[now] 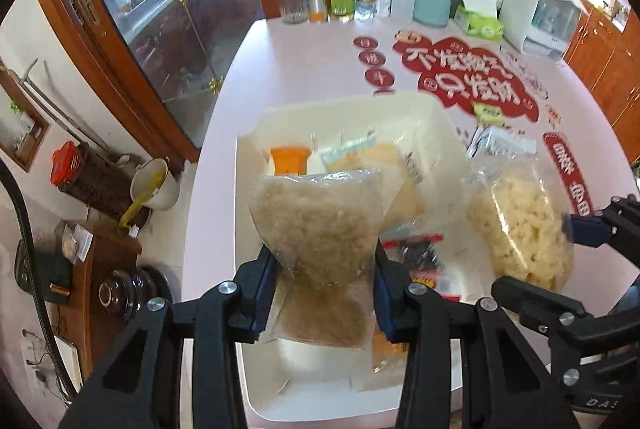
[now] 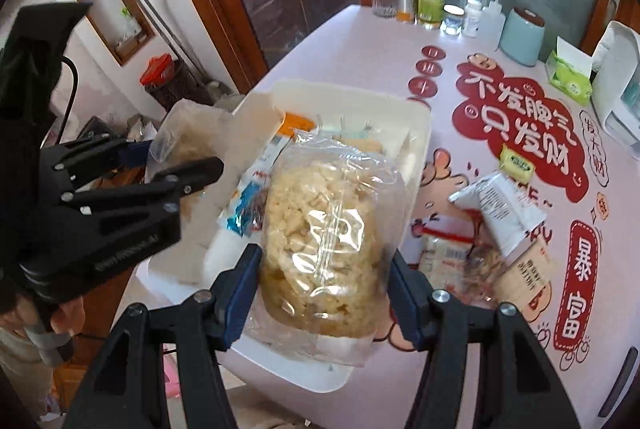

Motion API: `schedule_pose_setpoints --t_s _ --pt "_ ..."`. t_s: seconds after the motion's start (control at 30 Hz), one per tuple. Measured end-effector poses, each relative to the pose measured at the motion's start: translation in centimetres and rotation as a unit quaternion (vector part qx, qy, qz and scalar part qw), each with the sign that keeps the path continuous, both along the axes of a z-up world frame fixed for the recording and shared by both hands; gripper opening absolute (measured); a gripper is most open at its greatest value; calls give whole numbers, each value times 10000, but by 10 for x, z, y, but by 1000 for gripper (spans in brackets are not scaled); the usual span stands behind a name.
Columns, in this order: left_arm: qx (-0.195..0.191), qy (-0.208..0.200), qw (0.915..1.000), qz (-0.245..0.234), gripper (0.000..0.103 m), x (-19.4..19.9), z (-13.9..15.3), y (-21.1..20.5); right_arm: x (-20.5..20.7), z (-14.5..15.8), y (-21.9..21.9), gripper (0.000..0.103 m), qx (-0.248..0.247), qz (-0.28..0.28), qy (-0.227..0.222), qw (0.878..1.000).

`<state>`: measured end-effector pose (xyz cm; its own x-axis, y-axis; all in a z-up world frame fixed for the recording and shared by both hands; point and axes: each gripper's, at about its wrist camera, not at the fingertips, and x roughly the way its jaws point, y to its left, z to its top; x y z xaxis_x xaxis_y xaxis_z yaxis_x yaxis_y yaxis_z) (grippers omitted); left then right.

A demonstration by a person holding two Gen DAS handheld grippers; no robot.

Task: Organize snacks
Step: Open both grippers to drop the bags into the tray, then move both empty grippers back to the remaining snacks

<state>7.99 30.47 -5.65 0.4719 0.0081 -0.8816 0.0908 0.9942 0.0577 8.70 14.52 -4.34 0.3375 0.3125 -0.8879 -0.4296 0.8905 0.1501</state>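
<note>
My left gripper [image 1: 326,281] is shut on a clear bag of brown crumbly snack [image 1: 320,229] and holds it above the white bin [image 1: 436,121]. My right gripper [image 2: 324,285] is shut on a clear bag of pale yellow puffed snack [image 2: 324,225], held over the bin's near right side [image 2: 420,133]. The bin holds several packets, among them an orange one [image 1: 290,159] and a red and black one [image 1: 420,253]. Each gripper shows in the other's view: the right one [image 1: 568,229] and the left one [image 2: 148,157].
Loose snack packets lie on the table right of the bin: a white pouch [image 2: 500,209], a small yellow-green packet [image 2: 516,163] and a beige packet [image 2: 520,277]. Bottles, jars and a glass [image 1: 294,9] stand at the far edge, with a tissue box [image 1: 478,21] and white appliance [image 1: 536,9].
</note>
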Motion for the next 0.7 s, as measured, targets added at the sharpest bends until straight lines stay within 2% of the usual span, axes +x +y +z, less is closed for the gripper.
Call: schedule_pose_setpoints --t_s 0.1,0.2,0.23,0.3,0.37,0.57,0.7 --pt "-145 143 9998 -46 41 -5 -13 0 -4 -9 7 61 -112 -1 117 9999" --pt "-54 131 9998 -169 44 -10 -19 -4 -6 -17 14 61 -232 47 308 9992" --pt "-38 80 9998 -183 50 -12 -20 -4 -8 -19 16 62 -280 50 336 9990" --pt "-51 -27 9998 -166 84 -16 -20 -4 -10 -19 17 62 -329 55 320 9989" --pt "-9 -214 9998 -53 91 -20 -16 -1 -13 -15 19 62 -405 48 230 9989" --pt "-227 -310 9992 -54 92 -26 -7 6 -22 1 20 63 -502 4 -66 9987" --pt "-287 -518 9982 -66 92 -32 4 10 -31 15 17 63 -526 -49 -328 9981"
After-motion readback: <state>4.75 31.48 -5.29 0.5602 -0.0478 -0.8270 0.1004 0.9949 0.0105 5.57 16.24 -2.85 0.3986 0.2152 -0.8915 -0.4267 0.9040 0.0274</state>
